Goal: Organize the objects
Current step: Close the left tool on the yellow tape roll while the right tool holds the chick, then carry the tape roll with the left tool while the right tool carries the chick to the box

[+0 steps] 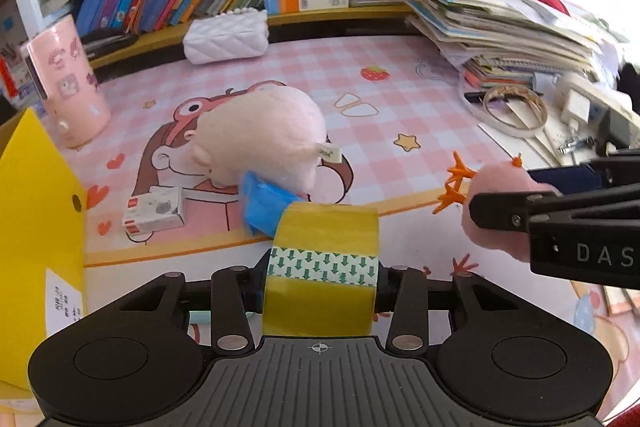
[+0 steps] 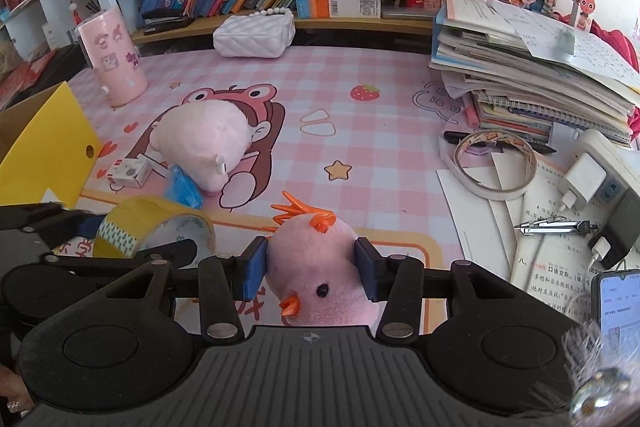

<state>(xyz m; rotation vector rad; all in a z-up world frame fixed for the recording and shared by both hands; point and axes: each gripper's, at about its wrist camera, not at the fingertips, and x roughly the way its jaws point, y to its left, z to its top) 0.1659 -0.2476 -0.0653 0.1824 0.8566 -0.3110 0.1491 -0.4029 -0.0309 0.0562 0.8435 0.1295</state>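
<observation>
My left gripper (image 1: 320,287) is shut on a yellow tape roll (image 1: 324,239) with a green-arrow strip, held above the pink checked desk mat (image 1: 380,99). The roll also shows in the right wrist view (image 2: 156,227). My right gripper (image 2: 312,267) is shut on a small pink plush chick (image 2: 316,267) with orange feet and beak; the chick also shows in the left wrist view (image 1: 500,211). A larger pink plush pig (image 1: 260,135) lies on the mat, next to a blue packet (image 1: 264,203) and a small white box (image 1: 154,213).
A yellow open box (image 1: 36,227) stands at the left. A pink cylinder cup (image 1: 68,83) and a white quilted purse (image 1: 226,37) sit at the back. Stacked books and papers (image 2: 532,79), a white tape ring (image 2: 492,167), chargers and a phone (image 2: 616,307) crowd the right.
</observation>
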